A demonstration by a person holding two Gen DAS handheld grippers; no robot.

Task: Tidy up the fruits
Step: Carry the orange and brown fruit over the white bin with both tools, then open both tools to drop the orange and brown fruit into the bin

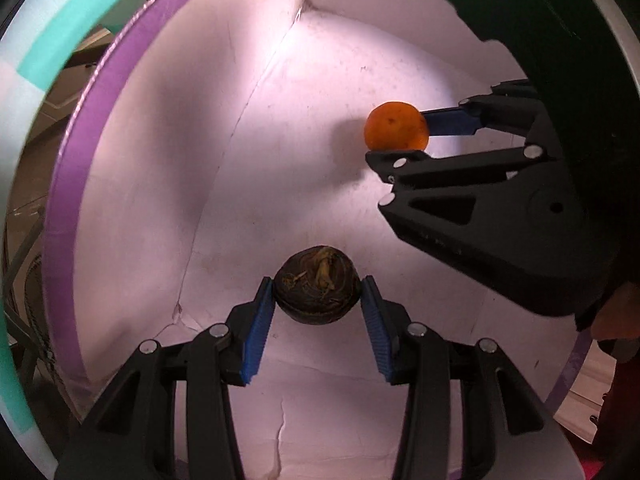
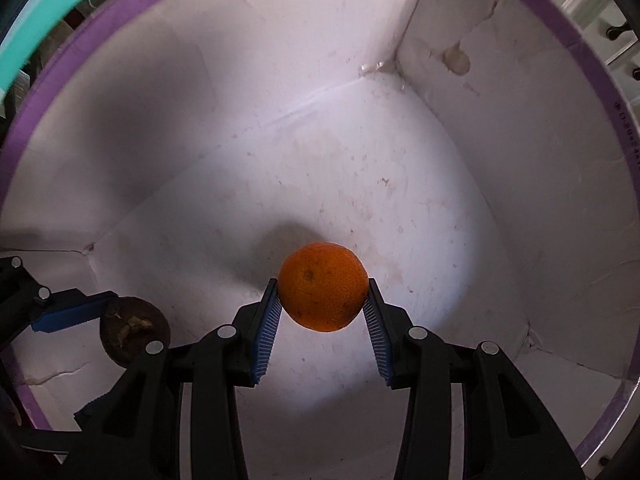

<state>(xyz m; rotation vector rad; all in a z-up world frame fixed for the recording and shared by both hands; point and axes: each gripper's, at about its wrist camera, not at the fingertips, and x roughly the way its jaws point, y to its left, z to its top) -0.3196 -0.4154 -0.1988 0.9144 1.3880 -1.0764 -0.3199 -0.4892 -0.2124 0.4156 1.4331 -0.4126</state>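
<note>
Fruits are held one per tool over the white box with the purple rim: the left gripper pinches a dark brown fruit between its blue pads at 6 o'clock in the left wrist view, while the right gripper clamps an orange the same way, showing at 2 o'clock in that view. Both fruits hang above the stained floor of the box rather than on it, apart from each other, probably so each can be set down in its own spot without rolling into the other.
</note>
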